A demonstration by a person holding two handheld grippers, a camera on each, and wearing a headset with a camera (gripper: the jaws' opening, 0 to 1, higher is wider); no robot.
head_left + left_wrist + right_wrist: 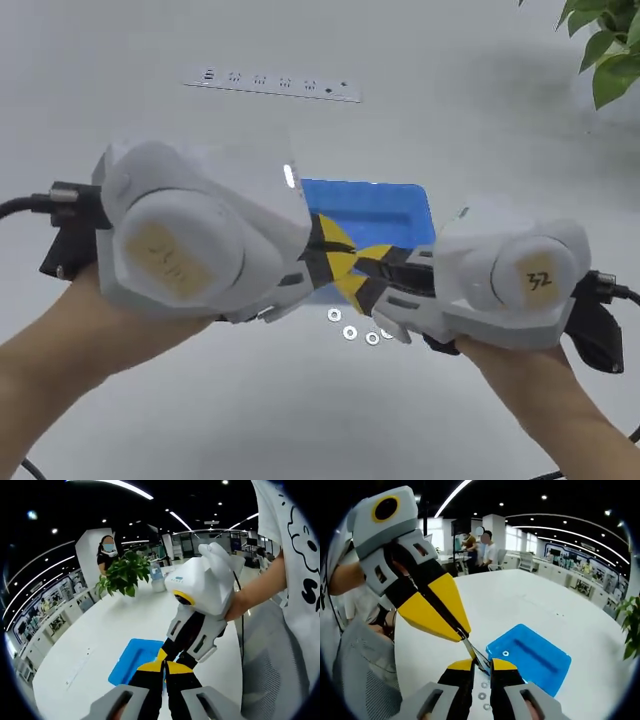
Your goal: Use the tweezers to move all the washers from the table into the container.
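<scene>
My two grippers meet tip to tip over the table in front of the blue container [375, 212]. The left gripper [464, 635] is shut on thin metal tweezers [476, 654], which stick out of its yellow jaws. The tweezers' far end runs down between the yellow jaws of my right gripper [481, 666], which look shut on it. In the head view the left gripper [350, 258] comes in from the left and the right gripper [360, 277] from the right. Several washers [350, 332] lie on the table just below the tips. One washer [505, 653] lies inside the container [530, 660].
A white power strip [272, 84] lies at the far side of the white table. A potted plant [605, 50] stands at the far right corner. People are at desks in the background of the gripper views.
</scene>
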